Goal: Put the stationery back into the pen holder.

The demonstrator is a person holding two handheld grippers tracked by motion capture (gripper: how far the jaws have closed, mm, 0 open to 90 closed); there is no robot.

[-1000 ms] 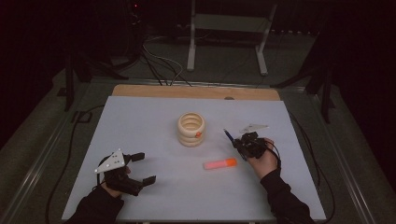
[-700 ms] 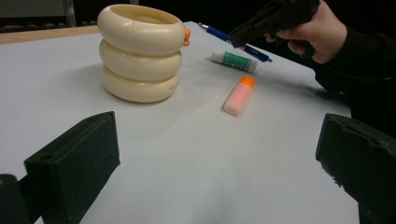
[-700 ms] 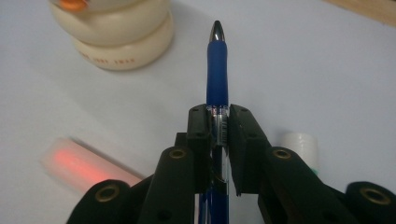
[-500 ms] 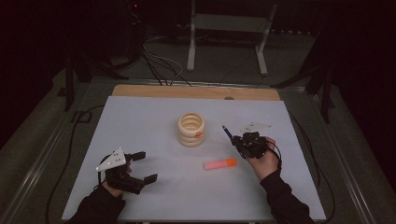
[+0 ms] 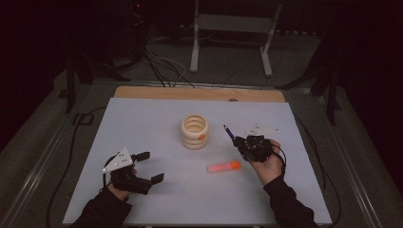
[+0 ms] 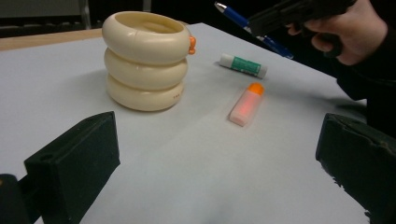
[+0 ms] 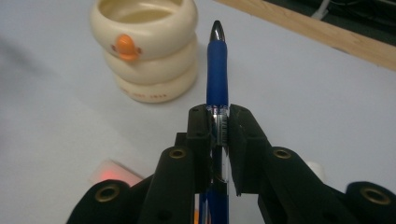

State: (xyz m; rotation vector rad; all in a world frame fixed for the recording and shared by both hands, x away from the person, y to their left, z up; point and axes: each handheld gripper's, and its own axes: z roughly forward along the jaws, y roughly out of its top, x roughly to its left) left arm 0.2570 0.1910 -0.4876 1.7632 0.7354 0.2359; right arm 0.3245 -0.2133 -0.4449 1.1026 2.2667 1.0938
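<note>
My right gripper (image 5: 242,141) (image 7: 218,122) is shut on a blue pen (image 7: 217,70) (image 5: 229,132) (image 6: 254,28), held above the table with its tip pointing toward the cream ringed holder (image 5: 195,131) (image 6: 145,58) (image 7: 145,51), which has an orange spot on its side. An orange-capped marker (image 5: 224,166) (image 6: 246,103) lies on the white table between the holder and the right hand. My left gripper (image 5: 148,166) rests near the front left with its jaws wide apart and nothing between them.
A white glue stick with a green label (image 6: 243,65) lies on the table beyond the marker. A wooden strip (image 5: 199,93) runs along the table's far edge. Cables and a metal stand (image 5: 233,28) sit on the floor behind.
My right gripper has lifted the blue pen a little and shifted slightly toward the holder. The left gripper has stayed in place.
</note>
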